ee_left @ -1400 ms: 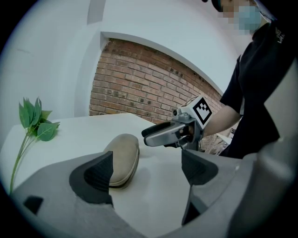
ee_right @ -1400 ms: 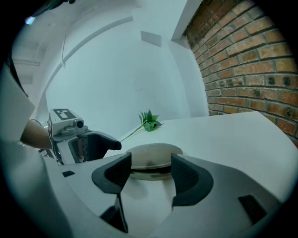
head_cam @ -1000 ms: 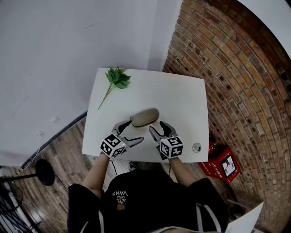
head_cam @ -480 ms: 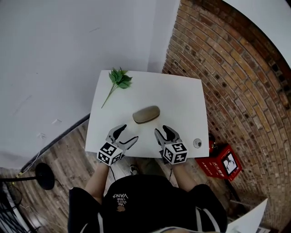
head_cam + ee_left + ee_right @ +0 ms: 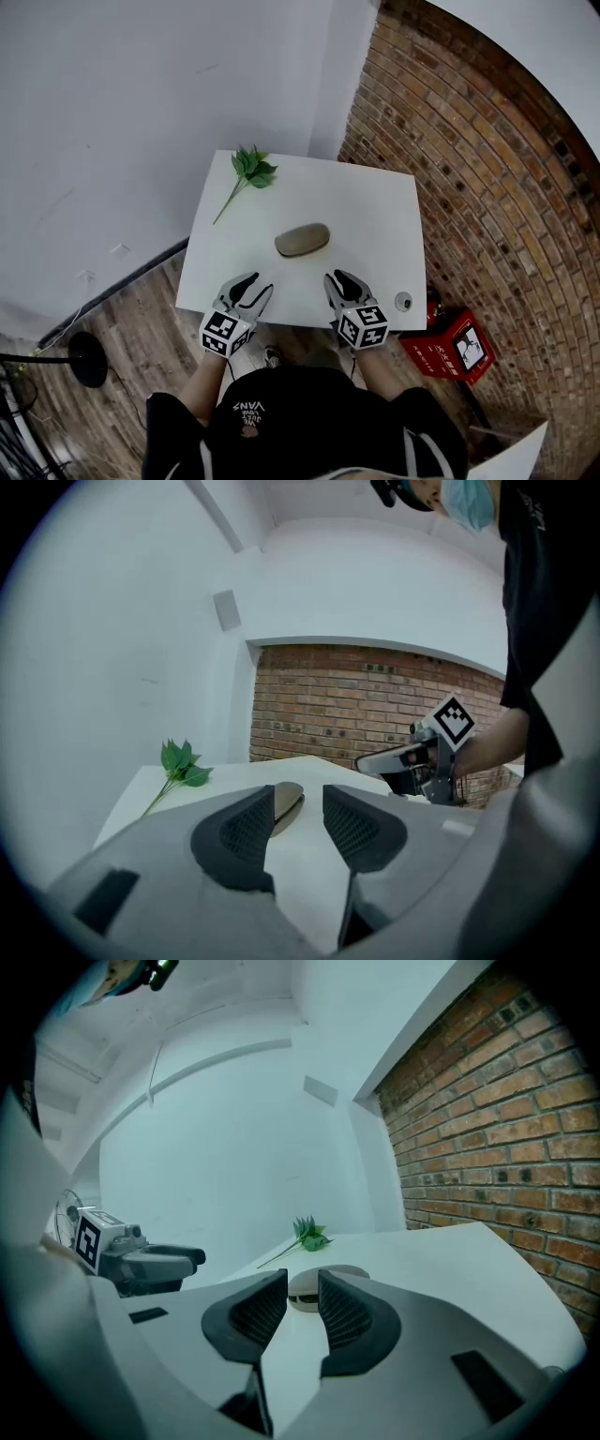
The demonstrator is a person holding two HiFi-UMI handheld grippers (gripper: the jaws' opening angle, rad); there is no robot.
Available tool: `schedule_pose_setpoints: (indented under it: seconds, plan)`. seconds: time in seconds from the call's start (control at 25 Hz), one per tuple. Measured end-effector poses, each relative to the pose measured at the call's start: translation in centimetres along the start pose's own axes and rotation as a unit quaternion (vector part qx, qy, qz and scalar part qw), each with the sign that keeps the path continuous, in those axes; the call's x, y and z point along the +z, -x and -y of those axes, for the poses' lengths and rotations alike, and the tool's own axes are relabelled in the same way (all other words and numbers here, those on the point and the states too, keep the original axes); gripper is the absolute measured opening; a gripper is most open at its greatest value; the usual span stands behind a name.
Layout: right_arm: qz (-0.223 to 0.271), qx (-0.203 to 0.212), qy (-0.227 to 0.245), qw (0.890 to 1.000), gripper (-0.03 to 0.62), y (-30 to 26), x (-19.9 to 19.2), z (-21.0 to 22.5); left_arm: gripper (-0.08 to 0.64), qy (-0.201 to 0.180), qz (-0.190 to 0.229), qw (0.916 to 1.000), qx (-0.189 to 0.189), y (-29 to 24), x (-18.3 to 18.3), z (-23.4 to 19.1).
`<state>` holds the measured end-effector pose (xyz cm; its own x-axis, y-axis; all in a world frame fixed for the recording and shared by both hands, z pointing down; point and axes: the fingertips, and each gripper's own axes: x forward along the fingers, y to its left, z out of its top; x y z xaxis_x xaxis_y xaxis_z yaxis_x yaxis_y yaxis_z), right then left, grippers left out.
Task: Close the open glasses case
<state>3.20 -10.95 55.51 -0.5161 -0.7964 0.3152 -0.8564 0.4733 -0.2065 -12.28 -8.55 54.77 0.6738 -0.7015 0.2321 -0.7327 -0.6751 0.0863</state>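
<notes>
Green sprig (image 5: 251,170) at far-left corner of white table (image 5: 375,225); red crate (image 5: 450,345) beside brick wall (image 5: 506,187).

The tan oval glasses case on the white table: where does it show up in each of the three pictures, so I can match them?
Head view: the tan oval glasses case lies mid-table on the white table.
Left gripper view: just left of centre, below the middle, partly hidden.
Right gripper view: at the centre, below the middle.
Shared landmark: the green leafy sprig, lying beyond the case in every view.

Beige glasses case (image 5: 302,240), white table (image 5: 375,216), green sprig (image 5: 251,169), red brick wall (image 5: 487,169)
</notes>
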Motion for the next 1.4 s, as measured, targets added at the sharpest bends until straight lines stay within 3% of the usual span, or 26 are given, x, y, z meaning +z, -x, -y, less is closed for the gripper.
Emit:
schedule_pose_setpoints:
  seconds: [0.28,0.44,0.84,1.4]
  plan:
    - [-0.023,0.05,0.018,0.998,0.056,1.2,-0.6,0.2,0.043,0.014,0.013,0.9983,0.056,0.8,0.7,2.1]
    - [-0.032,0.074,0.03,0.996,0.012,2.3,-0.5,0.8,0.015,0.025,0.022,0.9956,0.088,1.0,1.0,3.8]
    - [-0.037,0.12,0.037,0.991,0.002,5.0,-0.9,2.0,0.009,0.021,0.016,0.9923,0.121,1.4,-0.4,8.5]
    - [-0.053,0.143,0.047,0.987,0.0,10.5,-3.4,3.3,0.008,0.013,0.019,0.9897,0.141,1.2,-1.1,15.3]
